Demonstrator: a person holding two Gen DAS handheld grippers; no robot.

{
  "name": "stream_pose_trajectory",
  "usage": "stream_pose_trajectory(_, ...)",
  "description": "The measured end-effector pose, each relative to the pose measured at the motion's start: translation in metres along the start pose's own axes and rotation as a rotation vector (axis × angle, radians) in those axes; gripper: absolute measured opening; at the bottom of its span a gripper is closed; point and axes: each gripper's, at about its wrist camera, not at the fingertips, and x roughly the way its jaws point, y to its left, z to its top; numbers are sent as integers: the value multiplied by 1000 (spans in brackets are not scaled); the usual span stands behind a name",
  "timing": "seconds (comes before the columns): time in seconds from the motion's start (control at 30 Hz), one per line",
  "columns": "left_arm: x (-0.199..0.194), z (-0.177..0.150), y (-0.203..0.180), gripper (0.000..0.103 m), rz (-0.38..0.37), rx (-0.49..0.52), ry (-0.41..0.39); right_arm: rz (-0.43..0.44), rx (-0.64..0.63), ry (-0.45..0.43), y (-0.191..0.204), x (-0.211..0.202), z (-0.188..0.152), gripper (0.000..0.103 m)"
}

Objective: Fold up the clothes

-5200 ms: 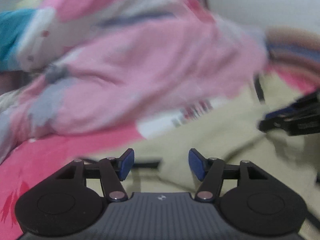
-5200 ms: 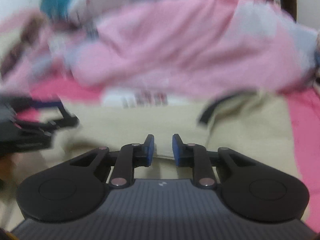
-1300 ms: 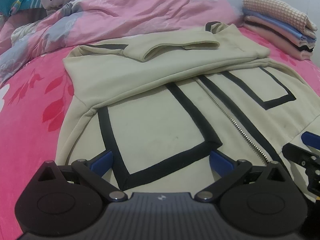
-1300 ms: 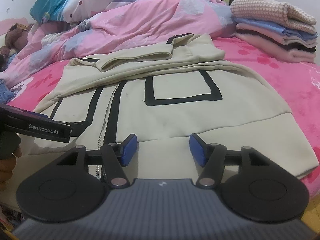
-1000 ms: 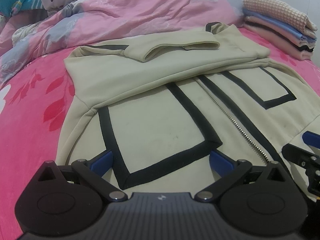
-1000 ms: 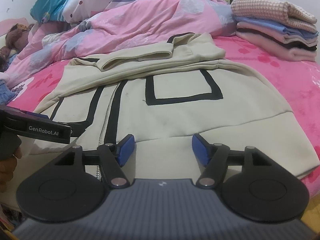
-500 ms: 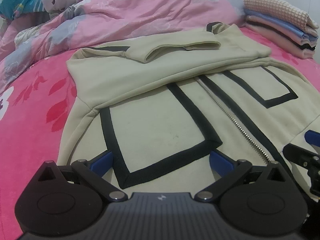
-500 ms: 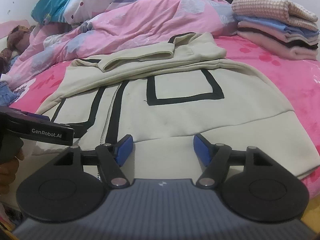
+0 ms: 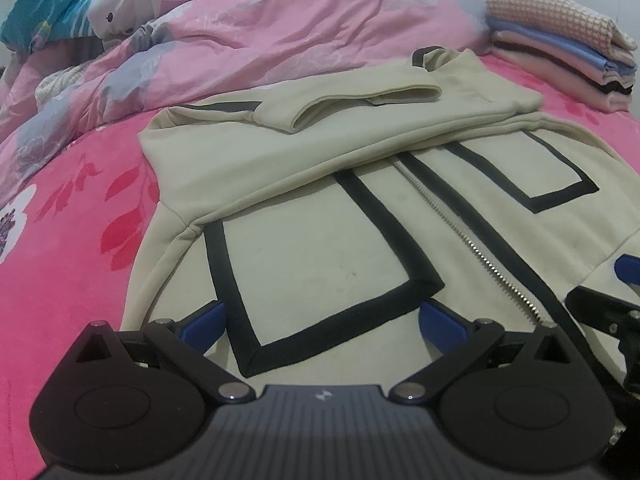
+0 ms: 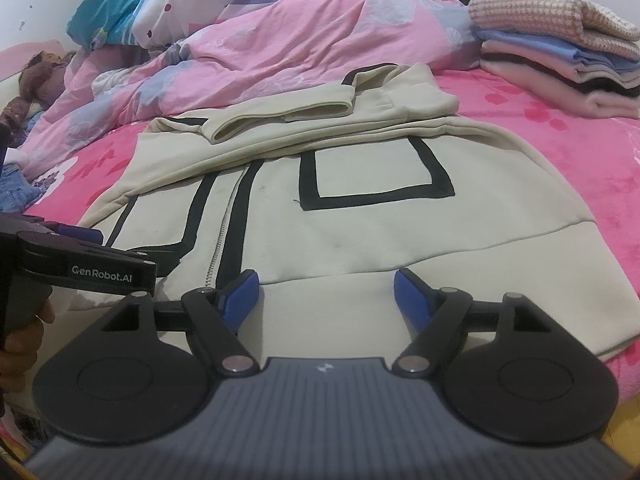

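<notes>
A cream zip jacket (image 9: 320, 248) with black pocket outlines lies spread flat on the pink bed, its sleeves folded across the chest and its hem nearest me. My left gripper (image 9: 320, 320) hangs open and wide over the hem at the jacket's left pocket, pads clear of the cloth. The same jacket (image 10: 380, 232) fills the right wrist view. Over the hem on the other side of the zip, my right gripper (image 10: 326, 292) is open, its jaws opening wider, with only flat cloth below them. Each gripper shows at the edge of the other's view.
A stack of folded clothes (image 10: 560, 48) sits at the back right on the pink floral sheet (image 9: 72, 240). A rumpled pink quilt (image 9: 280, 32) is heaped behind the jacket. A person's hand (image 10: 24, 340) holds the left gripper's handle at the left edge.
My right gripper's jaws have spread wider. The left view has tipped very slightly; the jacket lies as before.
</notes>
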Motion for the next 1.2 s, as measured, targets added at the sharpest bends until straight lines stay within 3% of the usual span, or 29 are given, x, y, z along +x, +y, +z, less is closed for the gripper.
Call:
stream_pose_trajectory(0.2, -3, -6, 4, 103, -24, -9, -7, -5, -4, 0, 1, 0, 0, 75)
stream_pose_trajectory(0.33, -12, -15, 14, 103, -88, -25, 2, -5, -4, 0, 0, 0, 0, 76)
stream_pose_trajectory(0.63, -66, -50, 44, 103, -213, 51, -76, -8, -3, -1, 1, -1, 0, 76)
stream_pose_trajectory(0.8, -86, -69, 76, 103, -227, -13, -61, -11, -2, -2, 1, -1, 0, 77)
stream_pose_trajectory(0.93, -97, -83, 103, 96, -232, -102, -54, -15, -4, -2, 2, -2, -1, 77)
stream_pose_trajectory(1.2, -112, -91, 156, 87, -184, -221, -123, -23, 5, -4, 2, -3, -1, 77)
